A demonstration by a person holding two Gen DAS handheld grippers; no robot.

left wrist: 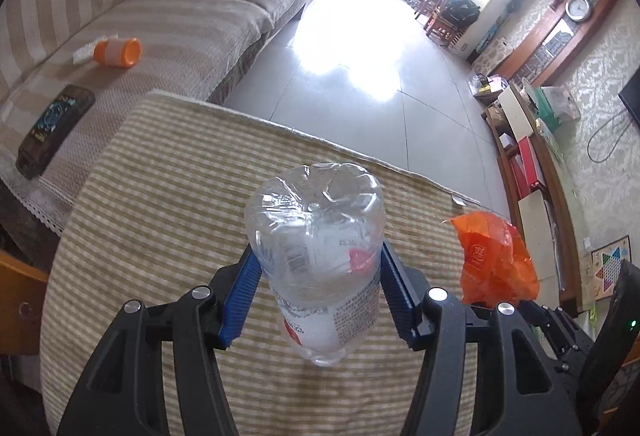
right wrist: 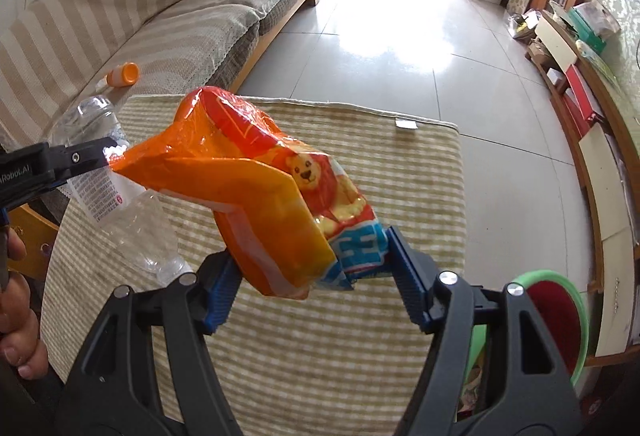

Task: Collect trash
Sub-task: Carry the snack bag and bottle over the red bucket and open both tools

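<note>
The left gripper (left wrist: pixel 318 284) is clamped on a clear plastic bottle (left wrist: pixel 316 256), its long axis running along the fingers, base pointing outward and neck back toward the gripper. The right gripper (right wrist: pixel 310 276) is clamped on an orange snack bag (right wrist: pixel 256 196), which slants up and leftward beyond the pads. Both hang above the striped cloth (right wrist: pixel 360 336); a sofa (left wrist: pixel 180 16) lies beyond, left.
</note>
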